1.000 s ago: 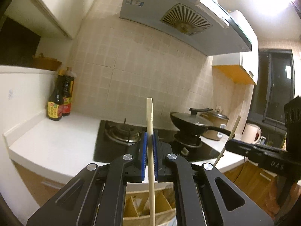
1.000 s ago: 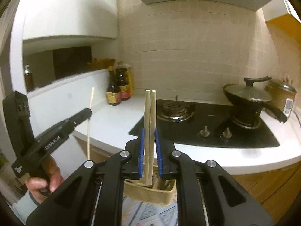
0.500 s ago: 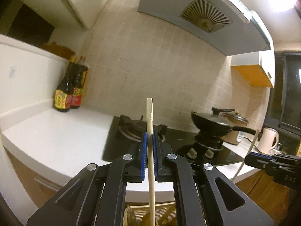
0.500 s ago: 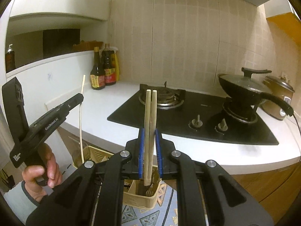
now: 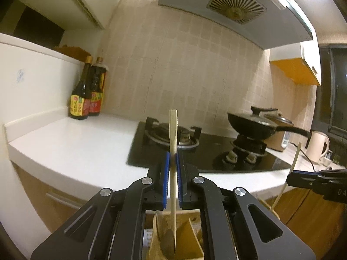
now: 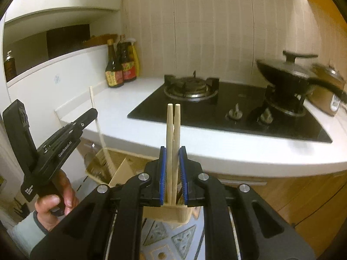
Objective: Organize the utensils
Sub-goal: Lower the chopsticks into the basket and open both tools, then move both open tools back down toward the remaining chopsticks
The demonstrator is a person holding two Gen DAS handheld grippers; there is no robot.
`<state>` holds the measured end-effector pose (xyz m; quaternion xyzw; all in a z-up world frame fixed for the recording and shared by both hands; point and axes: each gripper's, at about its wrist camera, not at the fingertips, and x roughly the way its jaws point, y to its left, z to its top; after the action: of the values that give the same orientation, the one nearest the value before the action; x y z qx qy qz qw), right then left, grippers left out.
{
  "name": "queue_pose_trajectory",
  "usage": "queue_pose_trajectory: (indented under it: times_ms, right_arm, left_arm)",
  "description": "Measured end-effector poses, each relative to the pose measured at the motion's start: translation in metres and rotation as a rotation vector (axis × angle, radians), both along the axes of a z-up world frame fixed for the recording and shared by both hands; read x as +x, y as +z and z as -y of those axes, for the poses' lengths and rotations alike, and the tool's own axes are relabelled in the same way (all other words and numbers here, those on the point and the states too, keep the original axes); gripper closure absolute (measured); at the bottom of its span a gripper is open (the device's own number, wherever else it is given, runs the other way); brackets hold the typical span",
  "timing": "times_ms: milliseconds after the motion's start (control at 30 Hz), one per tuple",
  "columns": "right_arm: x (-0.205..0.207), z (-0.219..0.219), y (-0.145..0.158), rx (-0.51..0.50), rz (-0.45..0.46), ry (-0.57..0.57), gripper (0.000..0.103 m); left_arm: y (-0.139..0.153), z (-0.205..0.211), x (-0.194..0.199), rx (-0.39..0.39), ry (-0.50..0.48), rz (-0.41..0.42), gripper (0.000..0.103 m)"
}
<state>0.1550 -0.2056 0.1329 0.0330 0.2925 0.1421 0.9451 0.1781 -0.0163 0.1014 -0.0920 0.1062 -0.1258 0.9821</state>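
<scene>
Below the surface [image 6: 216,149] edge, the placing step is judged in hand: each hand-held gripper, left [image 5: 171,186] clamped on one chopstick [image 5: 173,134], right [image 6: 172,173] on a pair [image 6: 172,127], is poised over the holder [image 6: 171,213]; lowering, then release, is called for.

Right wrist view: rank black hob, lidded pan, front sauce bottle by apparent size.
1. black hob, largest by far.
2. lidded pan.
3. front sauce bottle, smallest.
All sit on the counter at similar depth, so the order seems safe.
</scene>
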Motion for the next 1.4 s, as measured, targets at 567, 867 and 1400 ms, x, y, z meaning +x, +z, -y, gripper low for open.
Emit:
queue_pose_trajectory:
  times_ms: [567, 867, 1400]
  right_arm:
    - [-0.072, -0.008, 0.010, 0.031, -0.018, -0.015, 0.047]
    - [-0.111, -0.014, 0.024, 0.021, -0.020, -0.017, 0.041]
    - [-0.153, -0.028, -0.021, -0.016, -0.142, -0.027, 0.035]
  left_arm:
    - [0.026, -0.021, -0.071, 0.037, -0.104, -0.059, 0.054]
    - [0.054, -0.031, -0.110, 0.030, -0.153, -0.063, 0.042]
    - [0.012, -0.037, -0.140, 0.126, -0.179, -0.300, 0.041]
